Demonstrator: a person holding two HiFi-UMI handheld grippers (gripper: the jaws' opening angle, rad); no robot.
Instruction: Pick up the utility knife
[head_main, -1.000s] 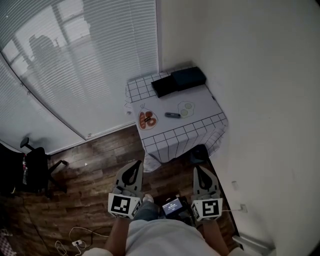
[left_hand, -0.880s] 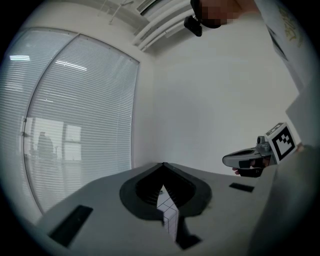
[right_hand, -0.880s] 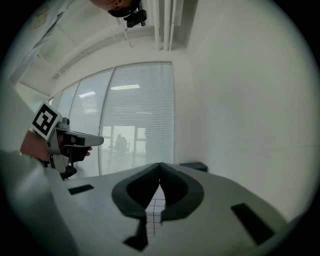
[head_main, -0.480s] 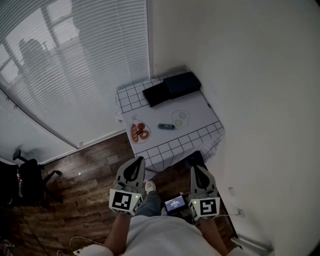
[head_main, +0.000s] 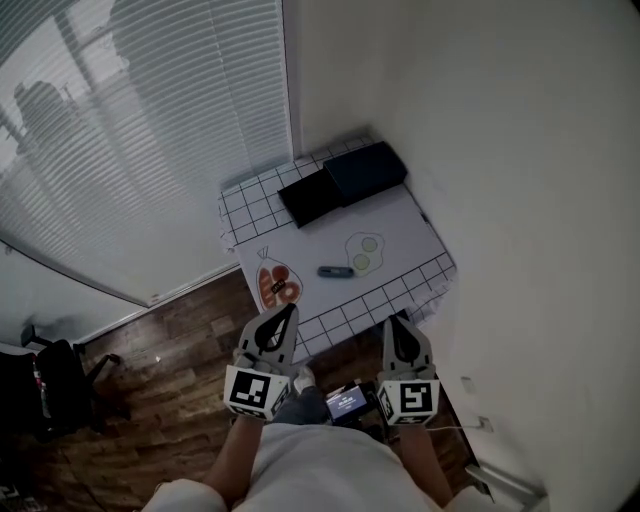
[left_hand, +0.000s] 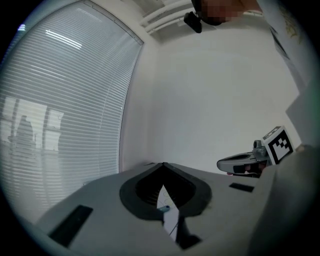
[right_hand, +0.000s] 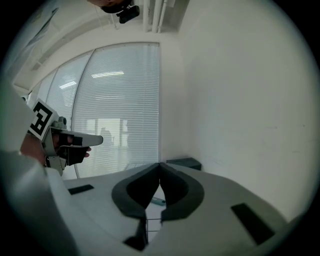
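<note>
Approach to table; knife not yet reached.
Head view: knife (head_main: 335, 271) lies mid-table (head_main: 400, 215), well beyond both grippers. Left gripper (head_main: 288, 310) view: jaws pressed together, empty, knife far ahead. Right gripper (head_main: 396, 322) view: same. Spread one gripper's jaws before arriving; come in square across the handle.

Corner table (head_main: 400, 225) in a grid cloth: black case (head_main: 310, 198), navy case (head_main: 366, 170), utility knife (head_main: 335, 271), maybe a snack plate (head_main: 277, 285).

Left tongs (head_main: 288, 310), right tongs (head_main: 397, 322) side by side, jaws together (empty).
</note>
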